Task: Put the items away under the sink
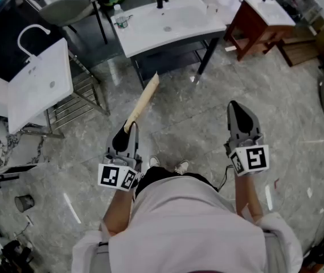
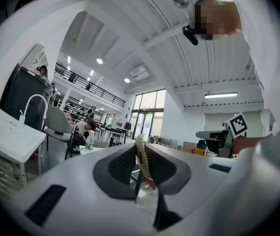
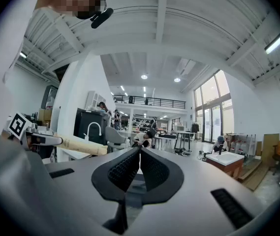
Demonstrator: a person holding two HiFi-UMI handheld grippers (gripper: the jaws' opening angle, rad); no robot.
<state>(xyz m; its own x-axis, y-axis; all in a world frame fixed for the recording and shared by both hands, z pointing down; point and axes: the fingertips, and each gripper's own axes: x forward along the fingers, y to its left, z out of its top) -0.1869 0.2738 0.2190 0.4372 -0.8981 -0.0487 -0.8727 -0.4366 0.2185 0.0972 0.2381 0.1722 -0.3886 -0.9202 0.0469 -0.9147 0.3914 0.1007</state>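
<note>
Now your left gripper (image 1: 132, 127) has its fingers pinching the tan roll (image 1: 144, 100), which points toward the sink (image 1: 167, 21); your right gripper's (image 1: 234, 106) fingers are pressed together, empty.

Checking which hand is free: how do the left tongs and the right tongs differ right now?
The left tongs are clamped on a long beige roll; the right tongs are shut on nothing. The left tongs' load juts forward toward the sink stand; nothing sticks out of the right tongs. Both point forward.
</note>
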